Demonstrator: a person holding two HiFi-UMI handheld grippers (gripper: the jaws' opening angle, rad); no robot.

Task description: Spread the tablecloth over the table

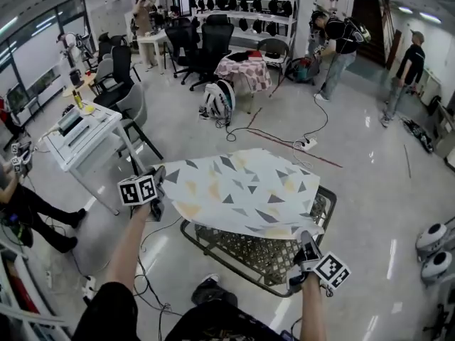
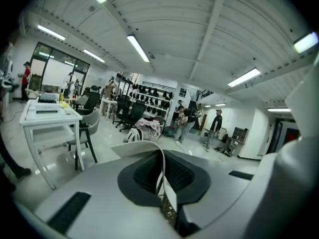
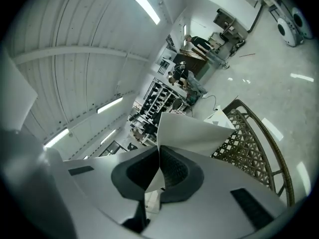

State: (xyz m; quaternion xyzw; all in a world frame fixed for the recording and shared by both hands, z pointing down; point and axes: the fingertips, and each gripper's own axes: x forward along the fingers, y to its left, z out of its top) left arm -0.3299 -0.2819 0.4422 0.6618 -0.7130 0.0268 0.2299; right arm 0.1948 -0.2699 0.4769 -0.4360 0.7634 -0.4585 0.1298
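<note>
Glossy grey floor point(image 1: 370, 190) fills most of my head view, with office chairs and shelves across the top of the frame. At the left edge stands a white desk point(image 1: 82, 130). Just right of it, left of centre, my left gripper point(image 1: 161, 178) has its jaws pressed together on the near left corner of the tablecloth point(image 1: 245, 190). Its own view shows the thin white edge nipped between them. The cloth, pale with grey and yellow triangles, is held up across the centre of the frame between both tongs. It hides the far part of the wicker table point(image 1: 263, 256) below it, while the near part of the woven top shows bare. I cannot tell whether the far edge touches the table. At lower right my right gripper point(image 1: 307, 249) pinches the cloth's near right corner, jaws closed on the fold. Two people point(image 1: 340, 45) stand at upper right, well apart from the table.
</note>
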